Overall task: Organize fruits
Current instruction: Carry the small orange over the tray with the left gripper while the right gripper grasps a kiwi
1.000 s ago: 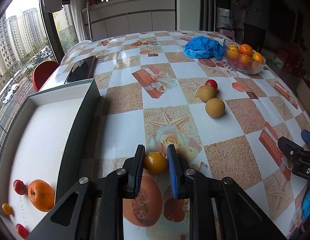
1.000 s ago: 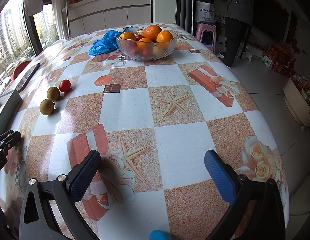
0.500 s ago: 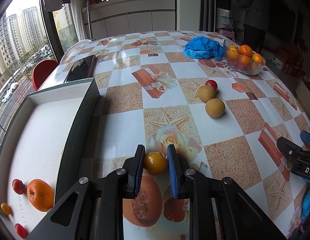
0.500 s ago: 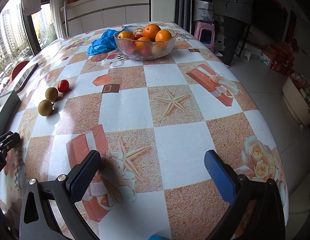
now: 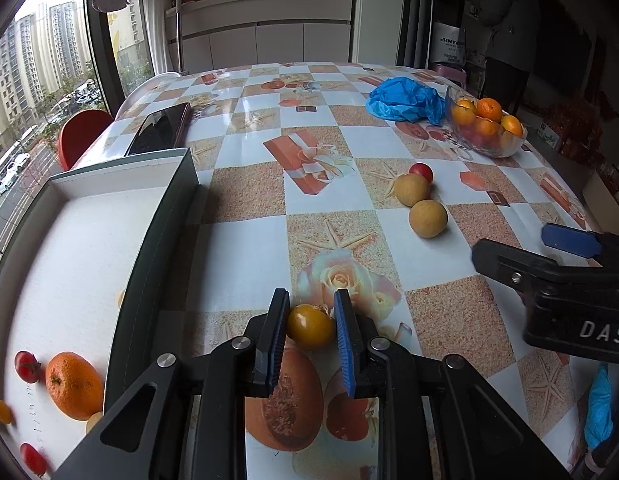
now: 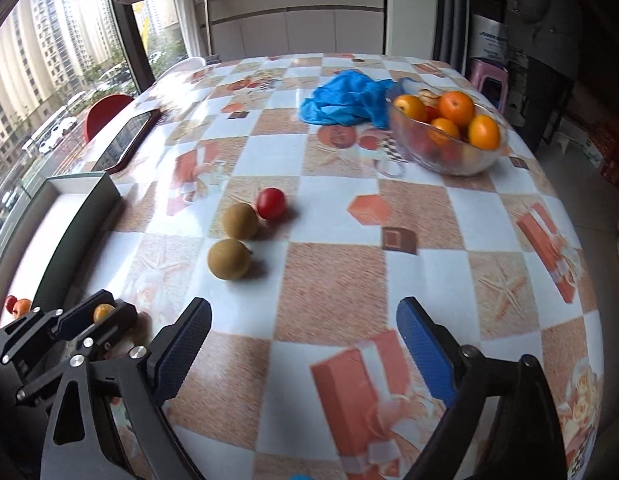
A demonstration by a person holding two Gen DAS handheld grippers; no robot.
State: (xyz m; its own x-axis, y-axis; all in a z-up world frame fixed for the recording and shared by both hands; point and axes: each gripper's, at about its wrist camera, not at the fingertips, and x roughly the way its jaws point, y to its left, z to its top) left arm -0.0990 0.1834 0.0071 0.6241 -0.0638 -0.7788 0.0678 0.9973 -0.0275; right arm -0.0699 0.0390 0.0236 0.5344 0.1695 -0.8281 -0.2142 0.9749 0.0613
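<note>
My left gripper (image 5: 311, 320) is shut on a small yellow-orange tomato (image 5: 310, 327), held just above the tablecloth beside the grey box (image 5: 157, 232); it also shows in the right wrist view (image 6: 95, 316). The box holds an orange (image 5: 73, 385) and several small tomatoes (image 5: 26, 366). Two brown round fruits (image 6: 228, 259) (image 6: 240, 221) and a red tomato (image 6: 271, 203) lie on the table ahead of my right gripper (image 6: 303, 332), which is open and empty.
A glass bowl (image 6: 449, 156) of oranges stands at the far right, with a crumpled blue bag (image 6: 343, 98) beside it. A dark phone (image 5: 161, 128) lies behind the box. A red chair (image 5: 83, 132) stands past the table's left edge.
My right gripper has swung left and forward toward the brown fruits and now shows large in the left wrist view. My left gripper still holds the tomato in about the same place.
</note>
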